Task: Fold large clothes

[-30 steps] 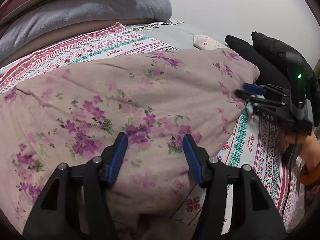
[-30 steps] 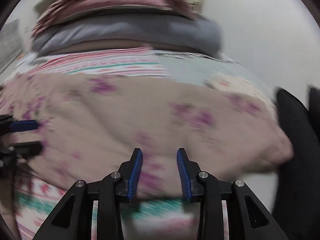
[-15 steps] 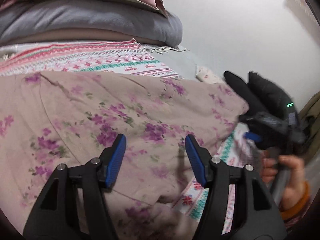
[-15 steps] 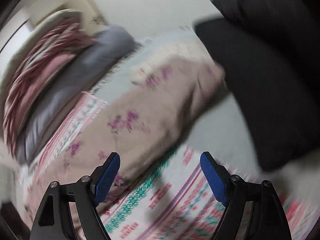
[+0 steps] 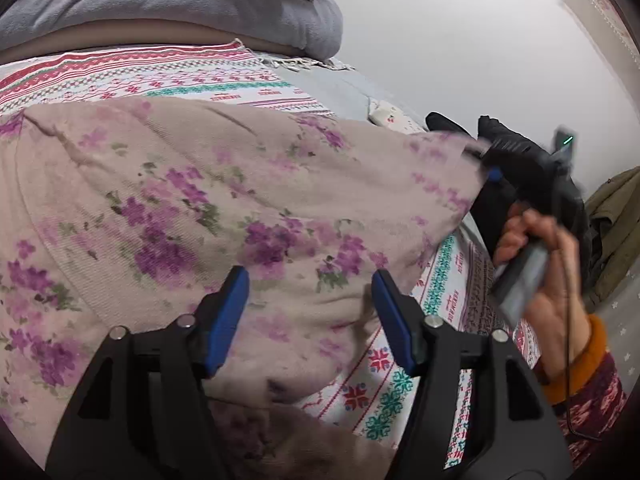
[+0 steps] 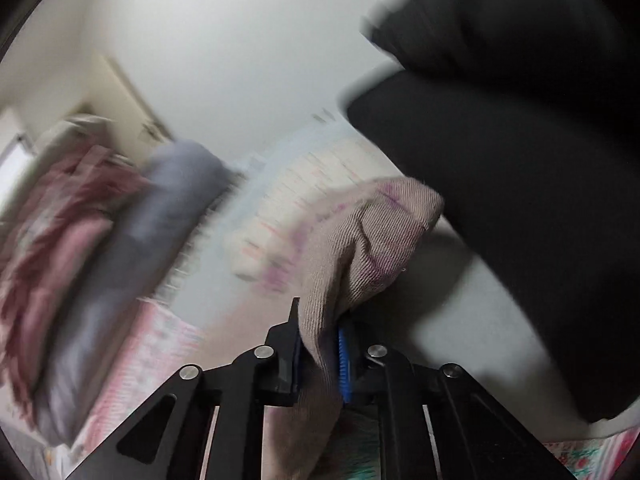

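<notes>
Right wrist view first: my right gripper (image 6: 320,350) is clamped tight on a corner of the floral garment (image 6: 360,248), the ribbed beige cloth bunched between the black finger and the blue pad (image 6: 344,364) and rising in a fold above them. Everything past that grip is smeared. To the right looms a black cushion (image 6: 520,200), near the lifted corner. On the left I make out a grey folded blanket (image 6: 132,248) with a pink quilt (image 6: 52,220) beside it, both blurred, and a pale wall (image 6: 224,48) behind.

From the left wrist camera, my left gripper (image 5: 310,316) has its jaws roughly half apart and opening, the blue pads (image 5: 226,312) hanging over the garment (image 5: 200,200) without pinching it. The garment, beige with purple flowers, lies spread across the patterned bed cover (image 5: 384,392), which is white with red and teal bands and shows bare along the near right and behind the cloth. At the garment's far right corner I see the right gripper (image 5: 494,174), blurred, with the cloth drawn up to it, and the person's right hand (image 5: 536,280) wrapped around its handle, an orange cuff (image 5: 580,364) at the wrist. An olive garment (image 5: 616,232) lies at the right edge, well apart.
</notes>
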